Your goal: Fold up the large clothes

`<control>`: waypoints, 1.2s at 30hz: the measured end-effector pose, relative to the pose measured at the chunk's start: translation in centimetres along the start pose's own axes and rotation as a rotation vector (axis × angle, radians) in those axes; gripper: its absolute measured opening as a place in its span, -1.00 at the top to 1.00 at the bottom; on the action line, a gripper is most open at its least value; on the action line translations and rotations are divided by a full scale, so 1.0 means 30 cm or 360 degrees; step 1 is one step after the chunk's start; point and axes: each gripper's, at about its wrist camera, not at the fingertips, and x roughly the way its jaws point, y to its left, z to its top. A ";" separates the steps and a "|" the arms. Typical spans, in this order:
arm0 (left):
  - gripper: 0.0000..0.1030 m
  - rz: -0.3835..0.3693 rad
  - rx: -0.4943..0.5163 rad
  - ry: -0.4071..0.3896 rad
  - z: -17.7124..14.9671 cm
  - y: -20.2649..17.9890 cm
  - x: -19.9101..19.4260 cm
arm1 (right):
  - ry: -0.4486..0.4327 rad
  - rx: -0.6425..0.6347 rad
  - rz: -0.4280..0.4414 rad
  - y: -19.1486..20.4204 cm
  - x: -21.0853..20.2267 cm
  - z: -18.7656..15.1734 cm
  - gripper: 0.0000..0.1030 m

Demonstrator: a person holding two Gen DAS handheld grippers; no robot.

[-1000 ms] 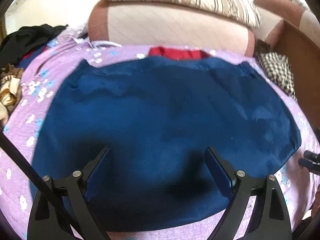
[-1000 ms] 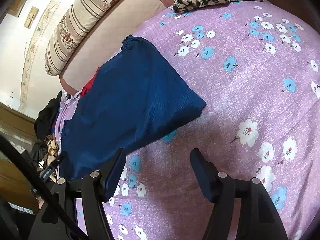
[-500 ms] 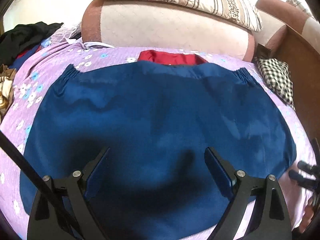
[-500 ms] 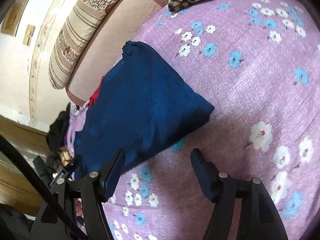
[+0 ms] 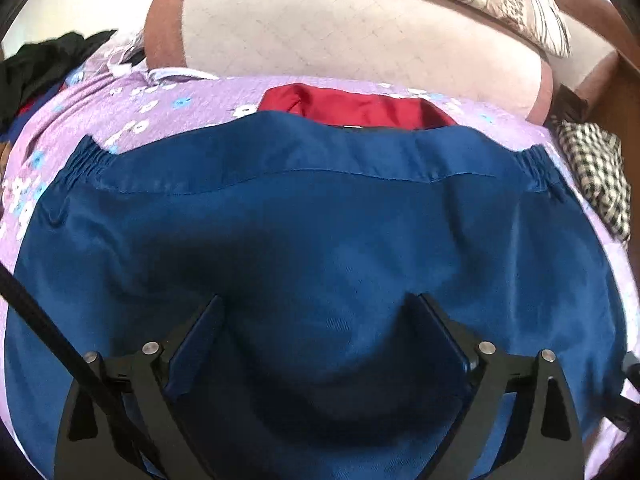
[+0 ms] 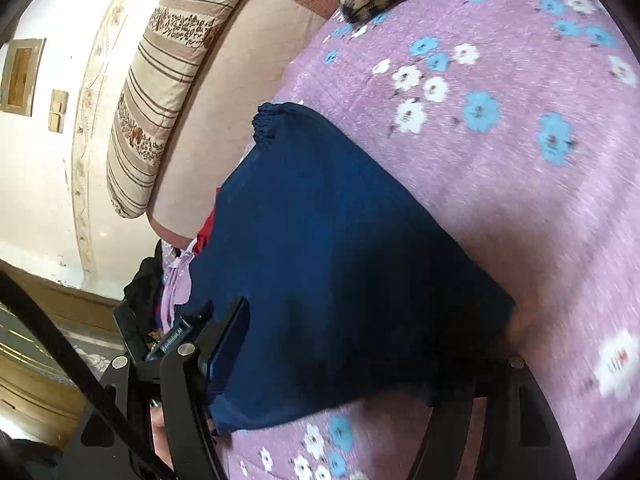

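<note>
A dark blue garment (image 5: 320,220) with an elastic waistband lies flat on the purple flowered bedsheet (image 5: 160,108). My left gripper (image 5: 320,320) hangs low over its middle, fingers wide apart and open, with only flat cloth below them. In the right wrist view the blue garment (image 6: 320,220) reaches in from the left, and its near corner lies between the fingers of my right gripper (image 6: 360,320). Those jaws are opening. The left finger (image 6: 228,340) shows clearly, while the other is lost in dark cloth and shadow.
A red garment (image 5: 352,108) peeks out beyond the waistband. A checked cloth (image 5: 596,168) lies at the bed's right, dark clothes (image 5: 44,64) at the far left. A pink bolster (image 5: 340,28) and a striped pillow (image 6: 160,92) close off the head end. Bare sheet (image 6: 520,160) spreads right of the garment.
My left gripper has moved forward over the garment toward the waistband. My right gripper has slid left from the bare sheet, so the garment's corner now lies between its fingers.
</note>
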 end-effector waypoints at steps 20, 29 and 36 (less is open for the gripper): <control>-0.89 0.0240 -0.0067 -0.0117 -0.080 0.044 -0.012 | 0.0018 0.0067 0.0041 -0.021 0.075 0.033 0.09; -0.88 0.0258 -0.0202 -0.0116 -0.070 0.027 -0.035 | -0.0074 -0.0113 0.0063 0.085 0.044 0.033 0.71; -0.79 0.0377 -0.0247 -0.0260 -0.085 0.025 -0.097 | -0.0142 -0.0288 -0.0002 0.206 0.000 0.008 0.71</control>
